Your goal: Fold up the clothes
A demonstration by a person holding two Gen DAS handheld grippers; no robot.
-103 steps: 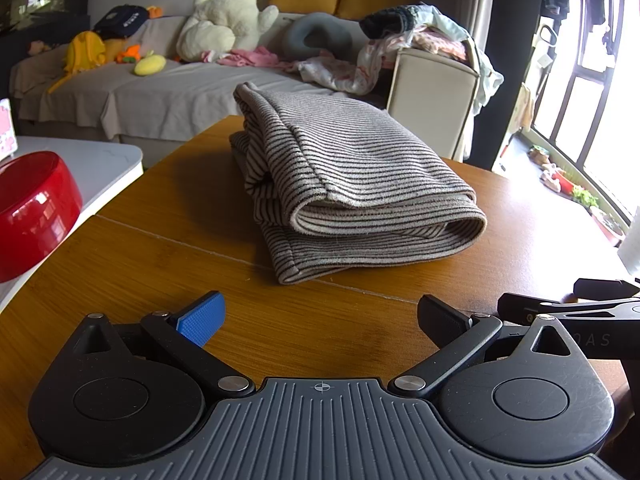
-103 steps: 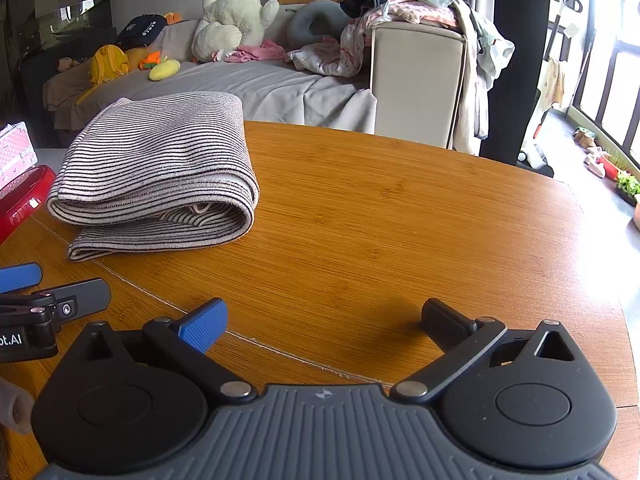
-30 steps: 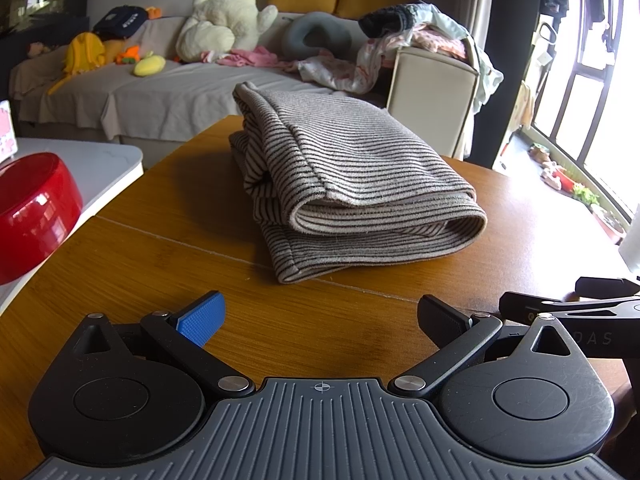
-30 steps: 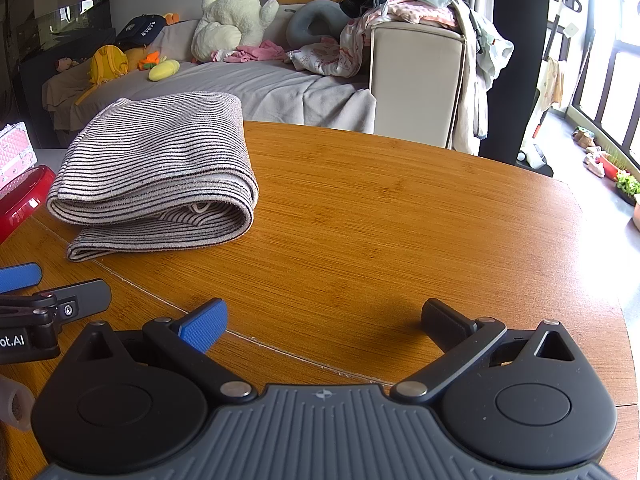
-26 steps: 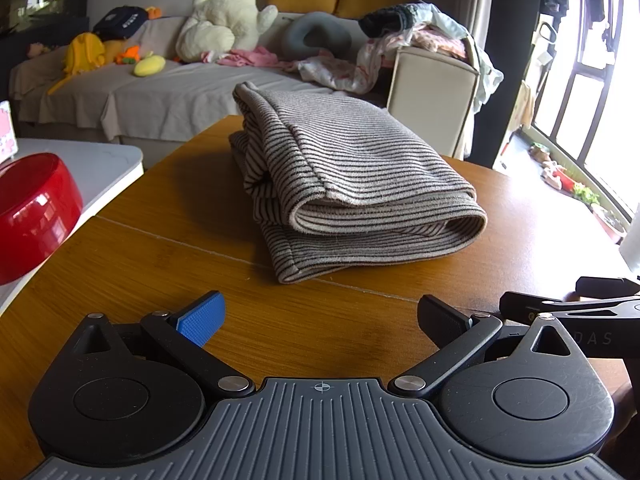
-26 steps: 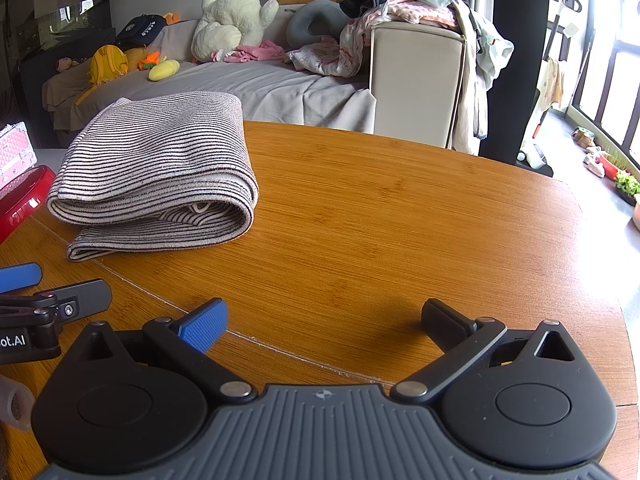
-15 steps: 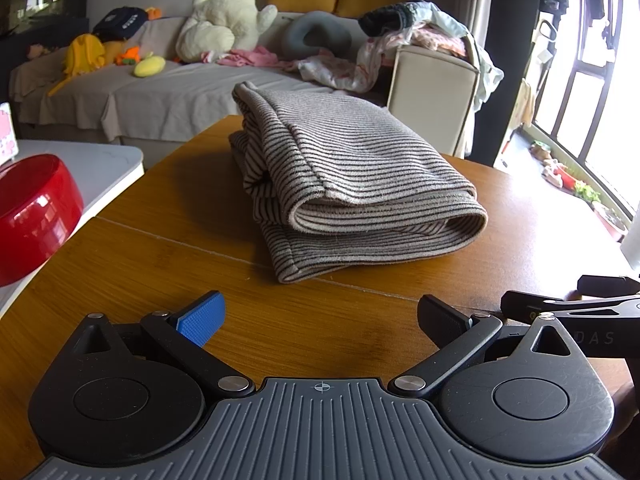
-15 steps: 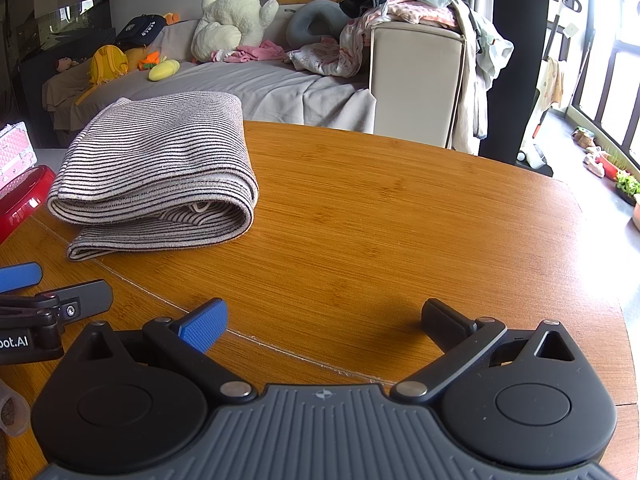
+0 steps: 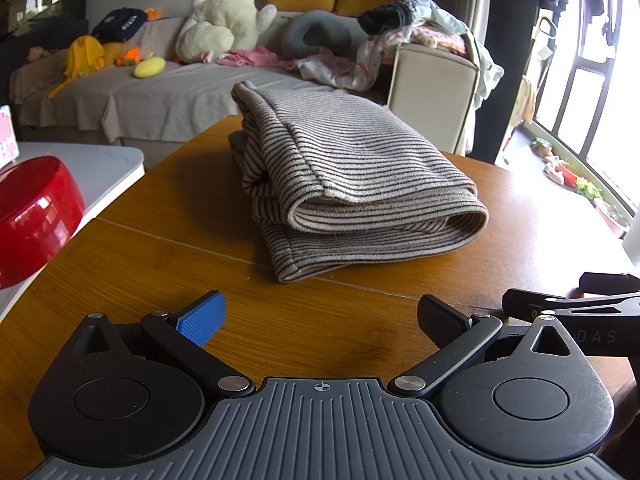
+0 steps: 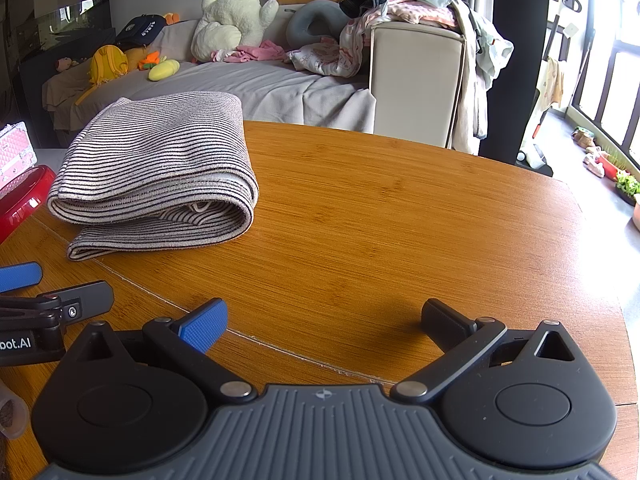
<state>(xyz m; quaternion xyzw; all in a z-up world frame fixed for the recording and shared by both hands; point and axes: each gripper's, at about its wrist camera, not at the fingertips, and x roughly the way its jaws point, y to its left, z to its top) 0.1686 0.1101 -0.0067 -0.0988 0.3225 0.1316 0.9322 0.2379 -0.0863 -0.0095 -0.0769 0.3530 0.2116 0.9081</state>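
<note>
A grey striped garment [image 9: 352,184] lies folded in a thick stack on the round wooden table [image 9: 160,256]; it also shows in the right wrist view [image 10: 160,176]. My left gripper [image 9: 320,316] is open and empty, low over the table, a short way in front of the garment. My right gripper [image 10: 324,318] is open and empty, to the right of the garment and apart from it. Each gripper shows at the edge of the other's view: the right one [image 9: 568,304] and the left one [image 10: 48,300].
A red bowl [image 9: 32,216] sits on a white side table [image 9: 100,168] at the left. Behind the table stands a sofa [image 10: 260,88] with soft toys and a pile of clothes [image 10: 400,4]. A window with plants is at the right.
</note>
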